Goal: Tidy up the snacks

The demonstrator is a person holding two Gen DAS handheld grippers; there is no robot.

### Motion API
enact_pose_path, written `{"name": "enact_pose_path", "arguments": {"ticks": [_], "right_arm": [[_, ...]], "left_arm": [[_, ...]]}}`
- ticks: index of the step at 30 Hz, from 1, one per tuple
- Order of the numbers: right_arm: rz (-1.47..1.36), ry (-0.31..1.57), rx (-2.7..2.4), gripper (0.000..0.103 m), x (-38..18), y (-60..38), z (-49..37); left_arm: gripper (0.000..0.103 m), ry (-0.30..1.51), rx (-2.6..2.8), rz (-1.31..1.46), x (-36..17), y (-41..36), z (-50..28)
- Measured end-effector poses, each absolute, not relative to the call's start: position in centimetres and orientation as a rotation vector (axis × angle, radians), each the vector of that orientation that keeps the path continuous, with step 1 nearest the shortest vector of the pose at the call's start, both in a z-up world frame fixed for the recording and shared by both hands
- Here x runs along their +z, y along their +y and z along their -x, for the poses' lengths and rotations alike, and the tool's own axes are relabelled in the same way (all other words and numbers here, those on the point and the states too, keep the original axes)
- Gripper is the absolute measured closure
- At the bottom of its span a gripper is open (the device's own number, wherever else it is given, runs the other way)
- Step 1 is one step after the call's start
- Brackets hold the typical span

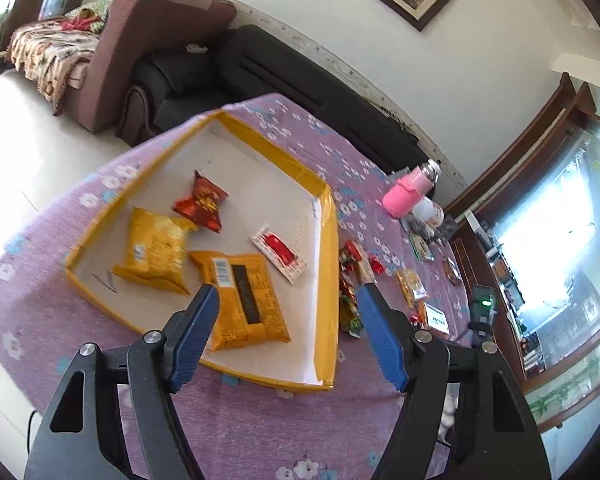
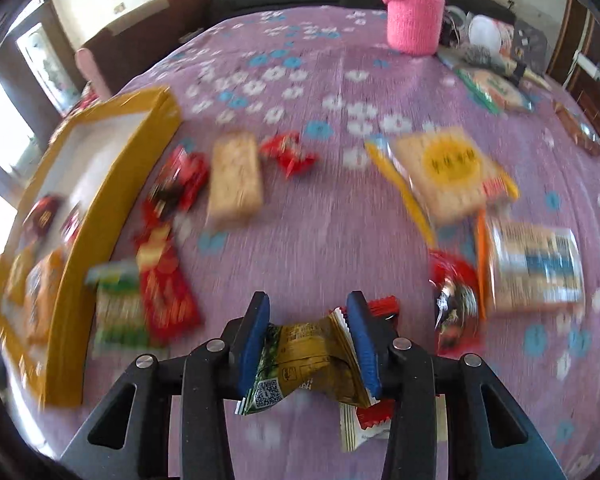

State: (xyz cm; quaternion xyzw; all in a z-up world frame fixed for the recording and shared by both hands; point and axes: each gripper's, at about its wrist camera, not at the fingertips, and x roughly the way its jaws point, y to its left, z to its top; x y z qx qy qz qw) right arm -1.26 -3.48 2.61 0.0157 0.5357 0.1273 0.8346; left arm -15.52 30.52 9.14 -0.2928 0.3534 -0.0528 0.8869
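Right tongs (image 2: 308,340) pinching crumpled brown-green packet (image 2: 304,360), left tongs (image 1: 288,336) wide, empty; could slip short of tray (image 2: 112,184).

My left gripper (image 1: 288,292): jaws spread wide, blue pads facing each other with nothing between them, black linkage arms splayed to either side, pointed forward and downward. My right gripper (image 2: 308,312): jaws drawn in close, blue pads pressed against both ends of a crumpled packet, linkage arms folded inward, held low and tilted forward. View from this wrist is motion-blurred.
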Motion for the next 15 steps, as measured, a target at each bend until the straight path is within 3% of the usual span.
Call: {"name": "enact_pose_path", "arguments": {"ticks": [4, 7, 15], "right_arm": [[-0.164, 1.027, 0.306, 0.059, 5.8, -7.6, 4.1], [-0.168, 0.988, 0.302, 0.048, 6.6, -9.3, 4.8], [-0.040, 1.030, 0.365, 0.048, 4.2, -10.1, 6.8]], "left_arm": [[0.032, 0.778, -0.157, 0.602, 8.3, 28.0, 14.2], [0.032, 0.792, -0.200, 0.558, 8.5, 25.8, 13.9], [0.032, 0.842, -0.313, 0.431, 8.5, 20.5, 13.2]]}}
